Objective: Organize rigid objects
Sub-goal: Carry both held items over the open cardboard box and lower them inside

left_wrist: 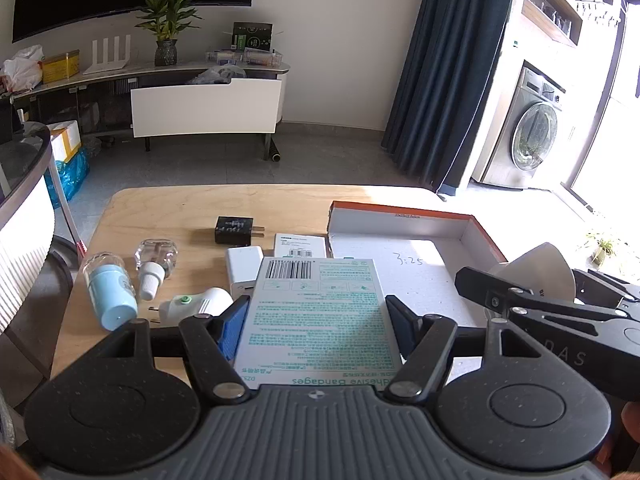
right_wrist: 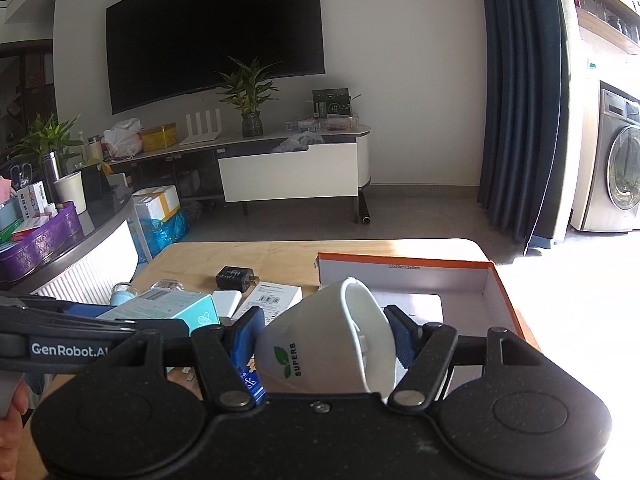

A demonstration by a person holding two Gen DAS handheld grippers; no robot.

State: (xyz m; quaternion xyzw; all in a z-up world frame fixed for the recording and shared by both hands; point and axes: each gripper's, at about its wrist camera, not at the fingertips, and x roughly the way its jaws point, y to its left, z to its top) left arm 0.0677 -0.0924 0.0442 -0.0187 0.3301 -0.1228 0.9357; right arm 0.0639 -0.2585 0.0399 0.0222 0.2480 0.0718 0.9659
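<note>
Fingers of both my grippers are clamped, left gripper (left_wrist: 316, 320) on the bandage box (left_wrist: 318, 312), right gripper (right_wrist: 324, 338) on the cup (right_wrist: 320, 344), above the desk's (left_wrist: 168, 208) near edge, with the tray (left_wrist: 472, 228) ahead, nearer my right.

White wall with dark television (right_wrist: 216, 40), low console (right_wrist: 288, 168) (potted plant (right_wrist: 250, 96) atop), blue curtain (right_wrist: 520, 100).

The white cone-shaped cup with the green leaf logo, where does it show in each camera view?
Left wrist view: the white cone-shaped cup sits at the right edge, behind the right gripper.
Right wrist view: the cup is bottom centre, clamped between the jaws.
Shared landmark: the orange-rimmed shallow cardboard box behind it.
</note>
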